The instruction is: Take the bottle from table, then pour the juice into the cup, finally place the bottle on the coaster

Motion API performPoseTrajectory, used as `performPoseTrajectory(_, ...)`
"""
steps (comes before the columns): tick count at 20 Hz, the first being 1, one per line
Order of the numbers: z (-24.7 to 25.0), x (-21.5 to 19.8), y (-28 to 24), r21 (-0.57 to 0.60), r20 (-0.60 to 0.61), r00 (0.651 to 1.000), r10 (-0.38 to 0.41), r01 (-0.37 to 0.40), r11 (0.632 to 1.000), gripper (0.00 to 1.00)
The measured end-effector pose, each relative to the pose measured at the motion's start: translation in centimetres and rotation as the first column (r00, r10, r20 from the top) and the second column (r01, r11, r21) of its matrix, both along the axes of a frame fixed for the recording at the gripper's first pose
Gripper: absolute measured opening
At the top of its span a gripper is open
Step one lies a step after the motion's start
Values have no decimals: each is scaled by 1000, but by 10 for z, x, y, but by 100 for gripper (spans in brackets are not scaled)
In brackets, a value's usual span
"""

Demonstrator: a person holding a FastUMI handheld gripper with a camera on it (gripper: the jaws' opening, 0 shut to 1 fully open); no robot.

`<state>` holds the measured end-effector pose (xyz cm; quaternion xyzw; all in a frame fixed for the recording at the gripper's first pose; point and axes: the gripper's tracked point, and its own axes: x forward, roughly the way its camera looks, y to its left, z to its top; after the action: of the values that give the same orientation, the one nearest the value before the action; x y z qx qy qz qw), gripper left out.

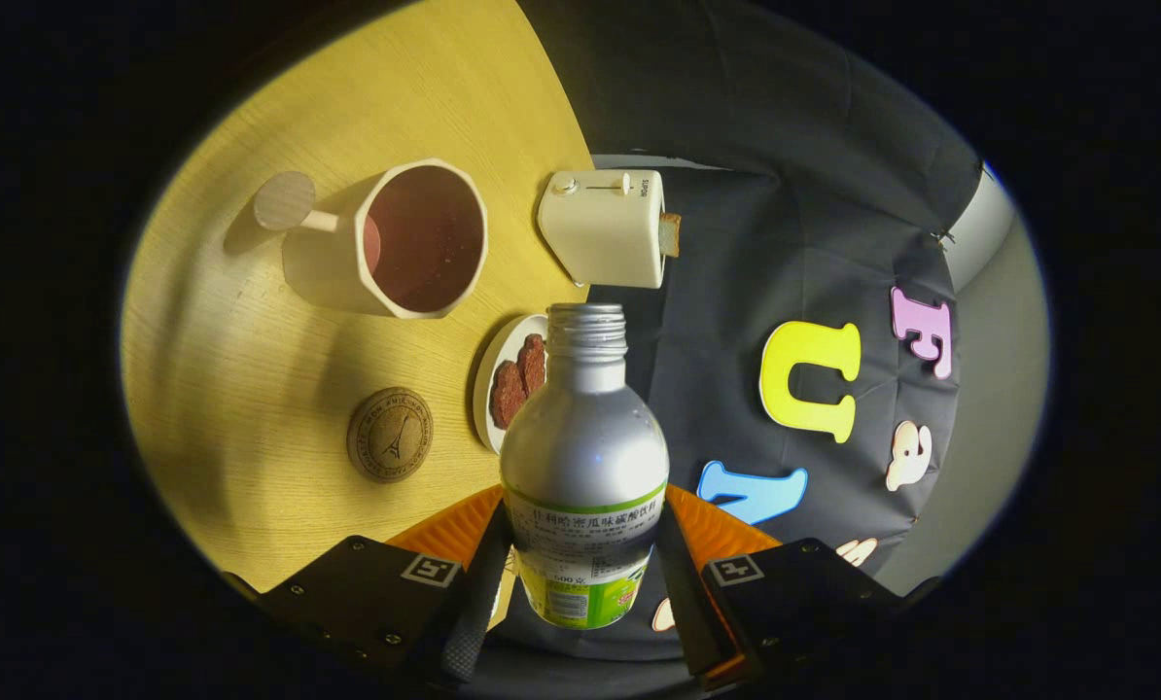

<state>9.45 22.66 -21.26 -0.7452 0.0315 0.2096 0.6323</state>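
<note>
**Desk:** Pale wood-grain table (250, 321) against dark booth cloth: what is the claw doing?

**Photographer:** The claw (580, 593) is clamped on a silver metal bottle with a green-and-white label (583, 457), one finger pressing each side of the labelled base. The bottle is lifted off the table, cap off, its threaded neck pointing away from the fingers.

**Desk:** Which step, by your reading?

**Photographer:** Pick-up looks done and pouring is in hand. The cream faceted mug with a dark interior and a long disc-ended handle (415, 238) lies beyond the fingers to the left, well apart from the bottle's mouth. The next move likely calls for carrying the neck over that rim before tipping further.

**Desk:** And afterwards?

**Photographer:** A round cork coaster stamped with a tower motif (390, 435) sits near and left, bare. Between them and the bottle, a white plate of brown biscuits (498, 374); farther off, a cream plastic toaster holding a slice (605, 228).
</note>
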Motion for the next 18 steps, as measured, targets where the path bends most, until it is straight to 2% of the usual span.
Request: performPoseTrajectory(18, 10, 2, 5, -51, 33, 998, 55, -54, 997, 77)
